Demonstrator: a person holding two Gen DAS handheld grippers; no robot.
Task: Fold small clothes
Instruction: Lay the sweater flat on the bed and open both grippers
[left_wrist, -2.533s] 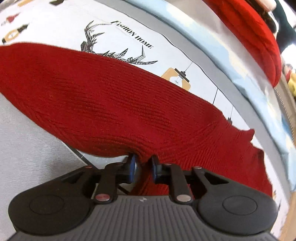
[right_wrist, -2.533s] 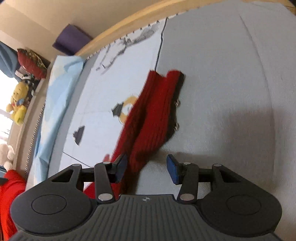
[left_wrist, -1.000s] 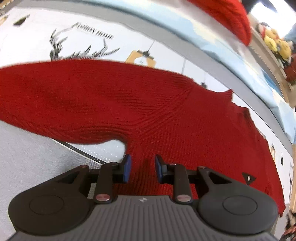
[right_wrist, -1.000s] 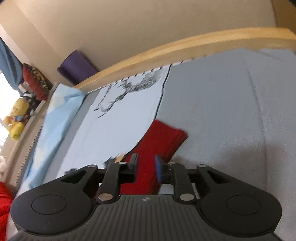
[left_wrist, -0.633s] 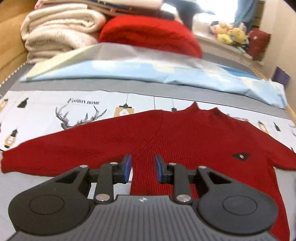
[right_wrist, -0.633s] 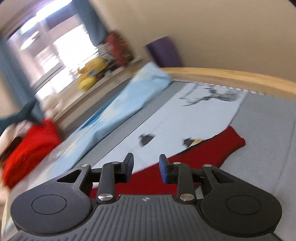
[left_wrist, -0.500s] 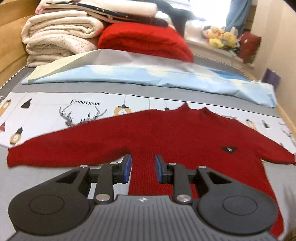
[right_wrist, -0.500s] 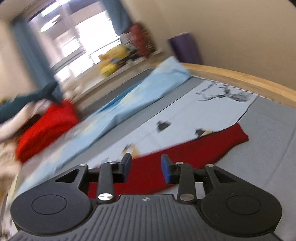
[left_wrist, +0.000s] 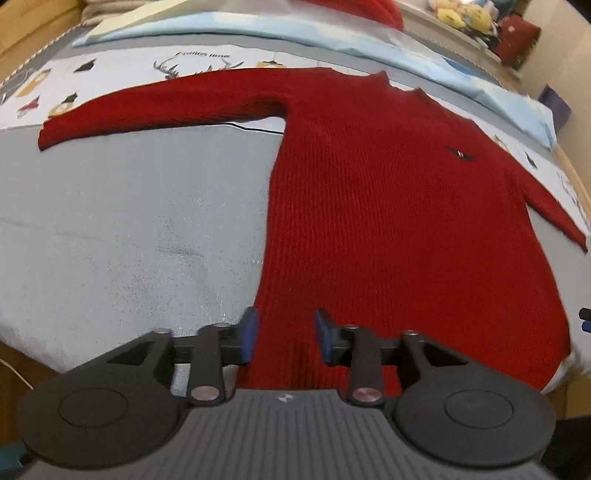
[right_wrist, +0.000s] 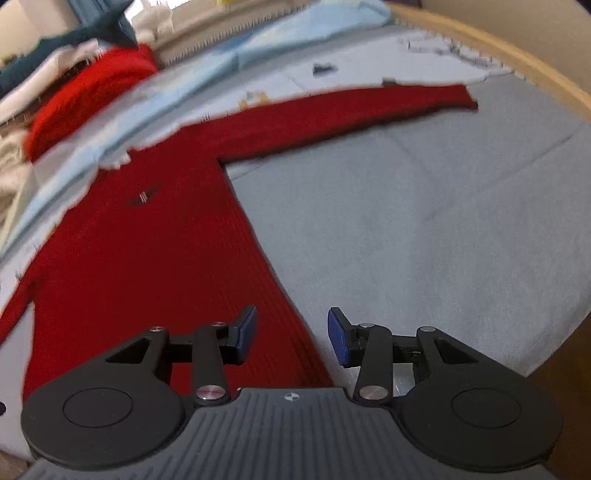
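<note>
Both grippers back; sweater's cuffs split between views.

Your bed carries the red sweater spread flat, with a printed sheet and blue pillow beyond it.

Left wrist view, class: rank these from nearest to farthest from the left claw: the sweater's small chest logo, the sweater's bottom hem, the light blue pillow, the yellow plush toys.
1. Bottom hem, right between the left claw's opening fingers.
2. Chest logo, up and to the right on the red sweater.
3. Light blue pillow, beyond the collar.
4. Yellow plush toys, top right on the sill.
</note>
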